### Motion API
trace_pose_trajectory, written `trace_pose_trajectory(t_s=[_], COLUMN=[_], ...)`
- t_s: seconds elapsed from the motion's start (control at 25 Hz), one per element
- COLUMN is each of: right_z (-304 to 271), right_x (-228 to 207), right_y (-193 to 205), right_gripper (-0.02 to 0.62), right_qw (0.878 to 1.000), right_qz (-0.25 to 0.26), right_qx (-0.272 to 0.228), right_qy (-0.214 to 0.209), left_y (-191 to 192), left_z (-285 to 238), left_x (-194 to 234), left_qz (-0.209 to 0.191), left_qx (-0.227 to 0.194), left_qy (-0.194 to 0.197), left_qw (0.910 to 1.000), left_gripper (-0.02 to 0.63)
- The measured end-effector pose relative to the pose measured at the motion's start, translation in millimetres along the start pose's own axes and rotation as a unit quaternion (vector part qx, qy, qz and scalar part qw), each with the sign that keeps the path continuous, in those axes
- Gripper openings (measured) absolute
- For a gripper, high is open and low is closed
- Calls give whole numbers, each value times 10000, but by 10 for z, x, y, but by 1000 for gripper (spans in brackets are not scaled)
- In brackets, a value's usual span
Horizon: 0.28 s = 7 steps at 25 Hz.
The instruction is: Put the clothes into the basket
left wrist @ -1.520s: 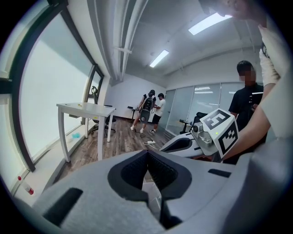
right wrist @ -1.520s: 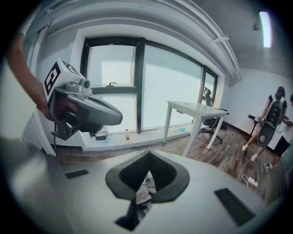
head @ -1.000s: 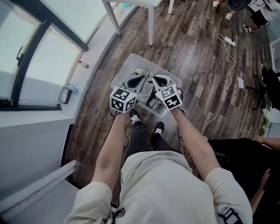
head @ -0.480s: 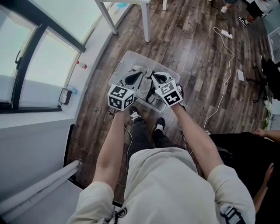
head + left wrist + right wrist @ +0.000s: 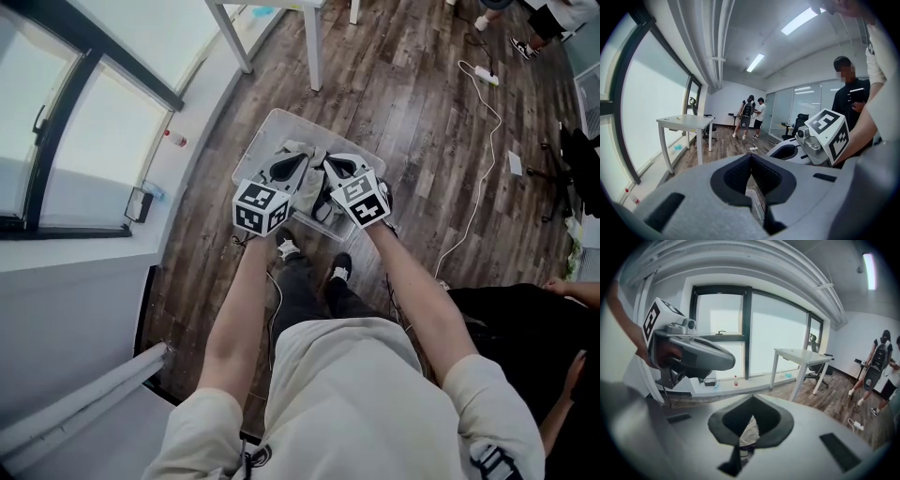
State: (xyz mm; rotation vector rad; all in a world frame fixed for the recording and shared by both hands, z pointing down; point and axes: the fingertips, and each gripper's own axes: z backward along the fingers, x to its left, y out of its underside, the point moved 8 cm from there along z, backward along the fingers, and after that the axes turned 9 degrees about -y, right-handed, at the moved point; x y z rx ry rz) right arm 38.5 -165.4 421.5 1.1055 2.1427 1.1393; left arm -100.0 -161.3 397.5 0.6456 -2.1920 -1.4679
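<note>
A clear plastic basket stands on the wood floor in front of the person's feet. Beige and grey clothes lie inside it. Both grippers hover side by side over its near half, tips pointing into it. My left gripper has its jaws shut with nothing in them; through the slot below its tips I see the basket's wall. My right gripper is also shut and empty. Beige cloth shows in the basket below the right gripper's tips.
A white table stands beyond the basket, near the window sill, where a small bottle sits. A power strip and white cable run along the floor at right. A seated person is at the right; other people stand far off.
Since the earliest frame the head view has shifted a little and the right gripper has edged slightly sideways. Over the last half second nothing has visibly moved.
</note>
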Motion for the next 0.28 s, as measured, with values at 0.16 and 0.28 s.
trace_pose_trajectory(t_s=[0.16, 0.28], right_z=[11, 16], right_x=[-25, -42], right_y=[-25, -34], right_gripper=[17, 17], right_qw=[10000, 10000], right_qz=[4, 34], right_qx=[-19, -12], right_qy=[8, 22], left_y=[0, 19], left_z=[-30, -37], left_x=[-20, -23], left_qz=[-1, 9], left_qx=[34, 60], left_qy=[33, 42], left_qw=[10000, 10000], left_gripper=[14, 13])
